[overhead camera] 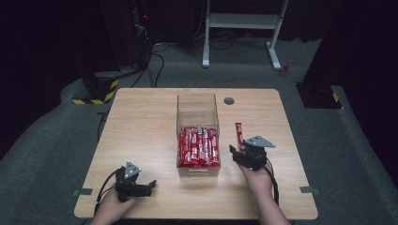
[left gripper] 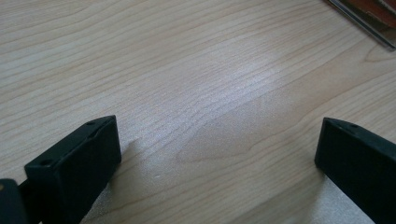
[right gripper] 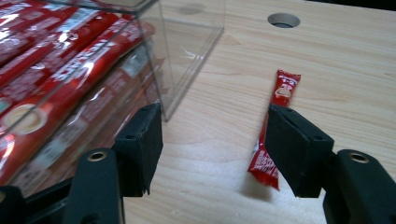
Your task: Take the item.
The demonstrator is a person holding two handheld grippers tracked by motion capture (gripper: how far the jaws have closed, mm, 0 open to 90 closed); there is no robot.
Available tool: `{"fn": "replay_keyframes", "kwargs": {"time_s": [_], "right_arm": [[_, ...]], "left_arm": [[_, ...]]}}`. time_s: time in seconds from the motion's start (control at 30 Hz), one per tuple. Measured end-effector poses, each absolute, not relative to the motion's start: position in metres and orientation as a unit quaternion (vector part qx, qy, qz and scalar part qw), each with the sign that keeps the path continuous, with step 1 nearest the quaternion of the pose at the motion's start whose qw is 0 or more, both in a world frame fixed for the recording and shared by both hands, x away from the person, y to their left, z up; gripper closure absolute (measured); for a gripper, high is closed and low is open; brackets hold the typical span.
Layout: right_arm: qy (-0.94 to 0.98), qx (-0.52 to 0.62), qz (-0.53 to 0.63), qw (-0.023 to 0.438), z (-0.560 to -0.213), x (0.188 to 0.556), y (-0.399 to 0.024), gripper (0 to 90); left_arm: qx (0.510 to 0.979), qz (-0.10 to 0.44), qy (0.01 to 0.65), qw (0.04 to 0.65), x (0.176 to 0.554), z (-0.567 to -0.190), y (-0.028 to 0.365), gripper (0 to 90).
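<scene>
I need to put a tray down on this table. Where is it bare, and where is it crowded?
Bare wood runs from the table's left edge to the clear box, beyond the left tongs. Behind the box is bare too, up to the round hole. Crowded: right of the box, with the loose red sachet and right tongs.

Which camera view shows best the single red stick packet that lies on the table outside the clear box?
The right gripper view: the loose red stick packet lies close ahead, with its print visible, though one jaw hides part of it. In the high view it is a thin red strip beside the clear box, just ahead of the right gripper.
</scene>
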State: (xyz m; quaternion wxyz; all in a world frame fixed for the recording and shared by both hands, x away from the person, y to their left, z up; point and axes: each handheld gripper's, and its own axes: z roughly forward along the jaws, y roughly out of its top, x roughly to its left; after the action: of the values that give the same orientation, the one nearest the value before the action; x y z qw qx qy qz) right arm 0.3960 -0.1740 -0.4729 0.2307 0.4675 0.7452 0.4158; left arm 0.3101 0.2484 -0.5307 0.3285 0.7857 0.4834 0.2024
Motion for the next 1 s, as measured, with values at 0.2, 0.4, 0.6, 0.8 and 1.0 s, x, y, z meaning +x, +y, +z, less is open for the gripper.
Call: {"fn": "replay_keyframes", "kwargs": {"time_s": [0.2,0.4,0.6,0.8,1.0], "right_arm": [[0.746,0.460,0.421,0.233,-0.473,0.378,-0.172,34.4],[0.755,0.467,0.400,0.226,-0.487,0.361,-0.172,28.5],[0.770,0.483,0.361,0.207,-0.512,0.348,-0.172,25.9],[0.790,0.478,0.326,0.203,-0.525,0.341,-0.169,17.7],[0.786,0.488,0.321,0.205,-0.525,0.343,-0.163,13.3]], "left_arm": [[0.785,0.201,0.484,0.330,0.310,-0.531,0.248,0.6],[0.785,0.201,0.484,0.330,0.310,-0.531,0.248,0.6],[0.785,0.201,0.484,0.330,0.310,-0.531,0.248,0.6],[0.786,0.200,0.484,0.330,0.309,-0.531,0.248,0.6],[0.786,0.201,0.483,0.330,0.309,-0.531,0.248,0.6]]}}
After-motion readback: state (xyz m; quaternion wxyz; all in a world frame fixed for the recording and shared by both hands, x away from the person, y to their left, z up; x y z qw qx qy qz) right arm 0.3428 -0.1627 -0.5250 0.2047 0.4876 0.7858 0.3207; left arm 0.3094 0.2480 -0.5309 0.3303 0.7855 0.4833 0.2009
